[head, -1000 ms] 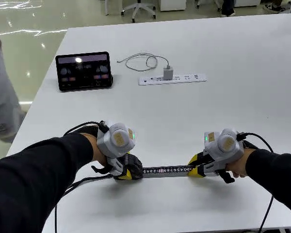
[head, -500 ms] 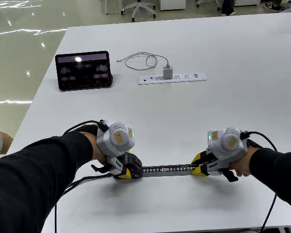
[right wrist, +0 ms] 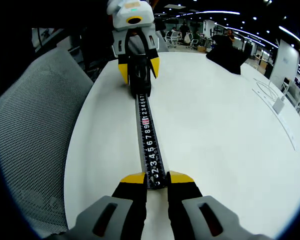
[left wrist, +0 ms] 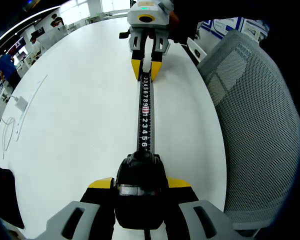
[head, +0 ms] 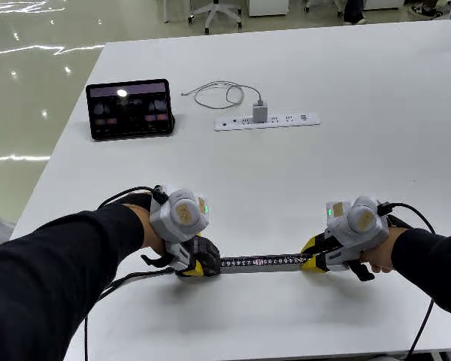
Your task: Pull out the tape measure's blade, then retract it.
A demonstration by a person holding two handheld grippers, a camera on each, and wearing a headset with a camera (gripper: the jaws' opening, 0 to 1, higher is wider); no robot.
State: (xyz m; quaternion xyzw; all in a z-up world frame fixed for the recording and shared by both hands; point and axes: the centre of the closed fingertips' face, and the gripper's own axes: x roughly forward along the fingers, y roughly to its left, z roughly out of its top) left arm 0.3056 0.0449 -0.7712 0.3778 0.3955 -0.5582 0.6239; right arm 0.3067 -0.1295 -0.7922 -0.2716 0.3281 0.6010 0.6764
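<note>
Tape measure case (left wrist: pixel 140 192) sits at the lower centre of the left gripper view, black and clamped between the yellow-tipped jaws of the left hand-held gripper (left wrist: pixel 140 183). From it the blade (left wrist: pixel 145 115) runs straight up the frame, lying flat on the white desk (left wrist: pixel 80 125) with its numbers showing. At the top of that frame the right hand-held gripper (right wrist: pixel 155 178) meets the blade's far end. In its own view its jaws stand narrow, and they seem to pinch the blade's tip between them, though the contact is hard to make out. In the head view the stretched blade lies along the lower middle. A tablet (head: pixel 130 109) stands at upper left, and a power strip (head: pixel 286 120) with a plugged charger (head: pixel 261 113) and looped cable (head: pixel 219 94) lies at upper centre.
</note>
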